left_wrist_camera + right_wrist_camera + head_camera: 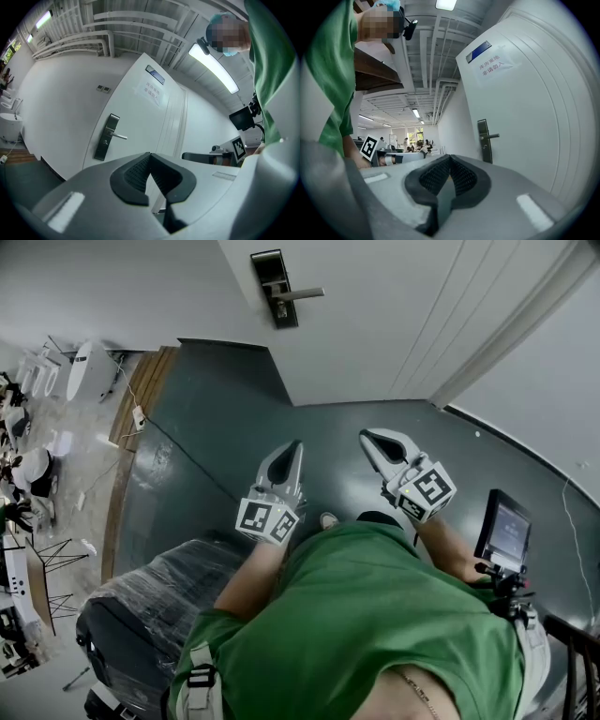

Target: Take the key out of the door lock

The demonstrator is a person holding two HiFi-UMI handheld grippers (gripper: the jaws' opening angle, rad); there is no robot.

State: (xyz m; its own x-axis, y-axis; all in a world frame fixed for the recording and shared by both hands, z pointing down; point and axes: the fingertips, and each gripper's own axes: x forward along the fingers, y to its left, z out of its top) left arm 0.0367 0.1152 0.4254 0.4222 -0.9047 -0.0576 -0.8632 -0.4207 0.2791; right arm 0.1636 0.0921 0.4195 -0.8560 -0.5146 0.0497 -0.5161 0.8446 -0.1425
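Note:
A white door carries a dark lock plate (275, 287) with a silver lever handle (302, 294); the same lock plate (106, 137) (483, 139) appears in both gripper views. The key is too small to make out. My left gripper (295, 448) and right gripper (367, 437) are held side by side over the dark floor, well short of the door. Each points level toward it. In the left gripper view my left gripper (150, 155) has its jaws together with nothing between them. My right gripper (450, 157) is likewise shut and empty.
A dark bulky thing wrapped in plastic film (155, 601) stands at the lower left. A small monitor on a stand (506, 529) is at the right. The white door frame (511, 324) runs along the door's right side. A paper notice (152, 91) is stuck high on the door.

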